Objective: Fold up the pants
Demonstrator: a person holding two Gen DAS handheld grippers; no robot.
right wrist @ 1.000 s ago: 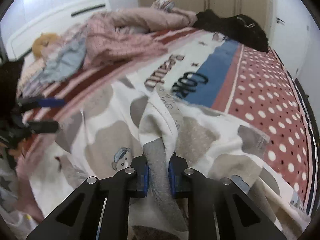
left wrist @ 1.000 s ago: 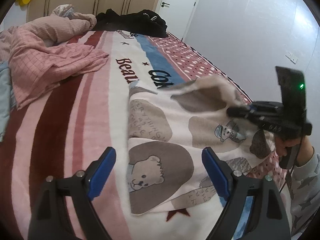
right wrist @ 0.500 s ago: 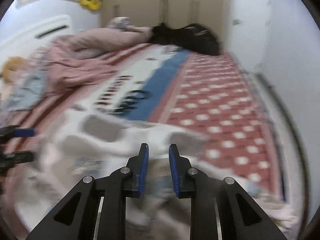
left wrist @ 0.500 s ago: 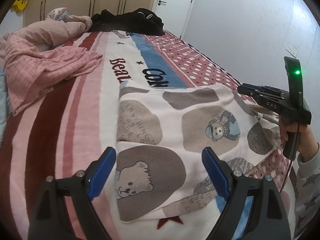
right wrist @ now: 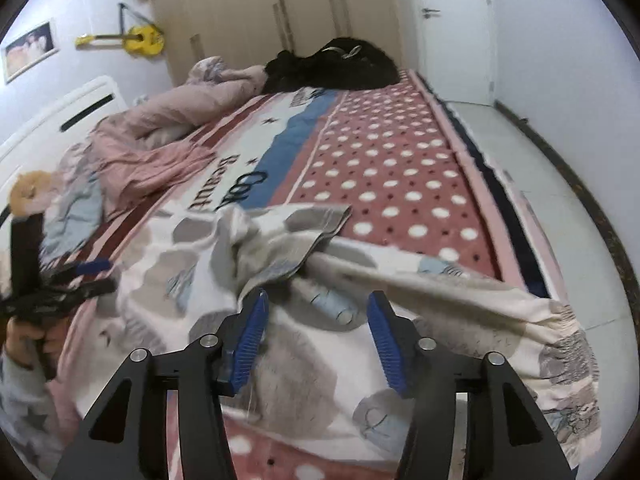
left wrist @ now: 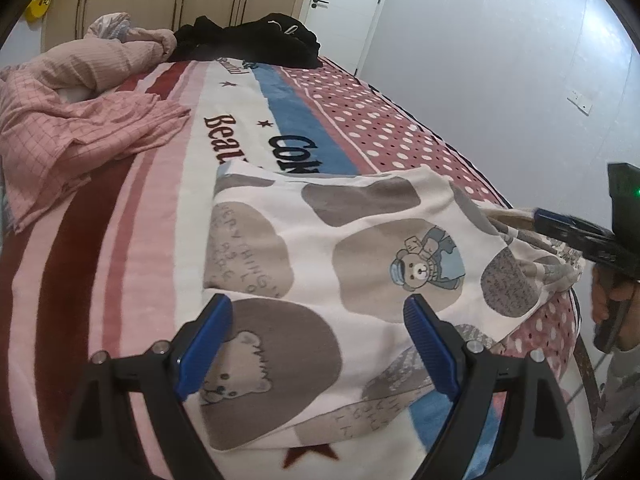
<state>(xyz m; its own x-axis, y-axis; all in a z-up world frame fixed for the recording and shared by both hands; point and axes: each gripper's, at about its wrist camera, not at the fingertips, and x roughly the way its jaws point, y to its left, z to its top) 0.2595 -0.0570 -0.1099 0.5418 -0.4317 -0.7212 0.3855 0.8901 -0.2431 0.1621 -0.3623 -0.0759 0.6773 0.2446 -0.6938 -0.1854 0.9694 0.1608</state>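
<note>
The pants (left wrist: pixel 360 248), cream with grey patches and little bear prints, lie spread on the striped and dotted blanket (left wrist: pixel 168 208) that covers the bed, near its close edge. In the left wrist view the left gripper (left wrist: pixel 318 344) hangs just above the near part of the pants with its blue pads far apart; a bear patch shows between them, but neither pad presses on the cloth, so it holds nothing. At the right edge of that view the right gripper (left wrist: pixel 560 226) sits at the far side of the garment, with a hand (left wrist: pixel 612 304) on its grip below.

In the right wrist view the right gripper (right wrist: pixel 316 340) has its jaws opening, the blue pads (right wrist: pixel 250 334) well clear of each other. The fabric lies beneath and just ahead of them, with a rumpled fold (right wrist: pixel 280 240) of the pants heaped slightly beyond the fingertips; nothing is pinched between the pads. The waistband end (right wrist: pixel 568 344) of the pants drapes toward the bed's right side. At the left of this view the left gripper (right wrist: pixel 80 276) is seen over the pants' other edge, somewhat blurred

A pink quilt (left wrist: pixel 80 128) and dark clothes (left wrist: pixel 256 40) lie farther up the bed, well apart from the pants
</note>
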